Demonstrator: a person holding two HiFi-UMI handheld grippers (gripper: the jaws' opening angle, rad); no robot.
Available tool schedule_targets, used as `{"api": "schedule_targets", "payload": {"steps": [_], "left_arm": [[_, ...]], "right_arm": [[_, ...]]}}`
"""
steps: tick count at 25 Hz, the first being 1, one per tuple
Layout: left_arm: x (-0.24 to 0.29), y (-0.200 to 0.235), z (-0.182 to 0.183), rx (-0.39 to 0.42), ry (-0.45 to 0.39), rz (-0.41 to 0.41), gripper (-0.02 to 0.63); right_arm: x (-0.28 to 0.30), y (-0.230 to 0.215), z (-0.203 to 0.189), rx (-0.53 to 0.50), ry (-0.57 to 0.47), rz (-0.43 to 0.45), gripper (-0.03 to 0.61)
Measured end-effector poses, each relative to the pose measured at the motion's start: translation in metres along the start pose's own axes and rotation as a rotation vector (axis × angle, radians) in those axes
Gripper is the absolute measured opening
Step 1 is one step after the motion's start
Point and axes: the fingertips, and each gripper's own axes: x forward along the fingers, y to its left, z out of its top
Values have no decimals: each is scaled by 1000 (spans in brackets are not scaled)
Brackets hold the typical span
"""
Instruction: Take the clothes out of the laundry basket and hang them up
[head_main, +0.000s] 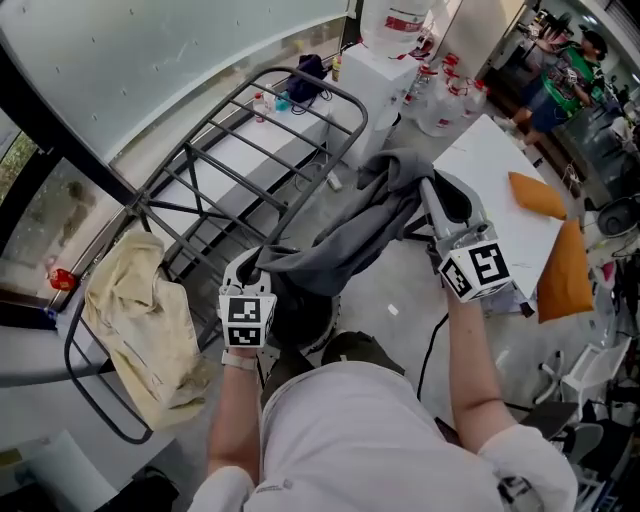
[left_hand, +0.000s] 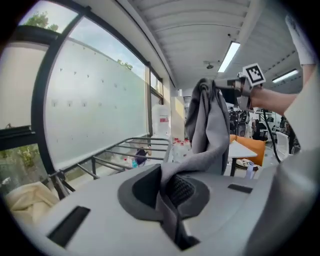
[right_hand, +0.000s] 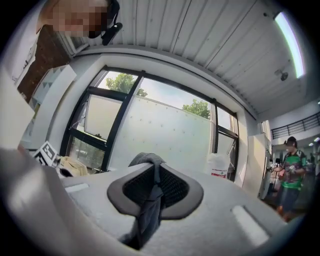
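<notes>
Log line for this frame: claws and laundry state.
left claw: shut on grey garment | right claw: shut on grey garment | garment: not on rack | cream cloth: draped on rack

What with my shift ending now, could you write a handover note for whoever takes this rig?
Left tongs: shut on the grey fabric garment's lower end.
Right tongs: shut on its upper end, held higher; the garment hangs between them.
Black metal drying rack: a pale yellow cloth already hangs over its near left rail.
Left to do: drape the grey garment over a free rail of the rack.
</notes>
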Motion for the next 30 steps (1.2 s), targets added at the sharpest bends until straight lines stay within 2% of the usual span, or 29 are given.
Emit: {"api": "schedule_targets", "payload": {"steps": [4,10,14,19,26,30], "left_arm": [[-26,49,40,13,-75,67,5],[-51,119,85,115,-123,191,5],[-48,167,102,125,-110,293,5],[-27,217,122,131,-75,430,5],[5,287,169,123,-33,637,5],[30,323,184,139,22,713,5]], "right_arm": [[26,17,-8,-77,31,-21,37],[83,27,-7,-102,20,-36,37],[135,20,-6,-119,-8,-18,37],[217,-4,-6,-139,-45,58,37],[341,-37,-4,-100,-93,182,37],[405,-48,-6,-67,-96,230,37]]}}
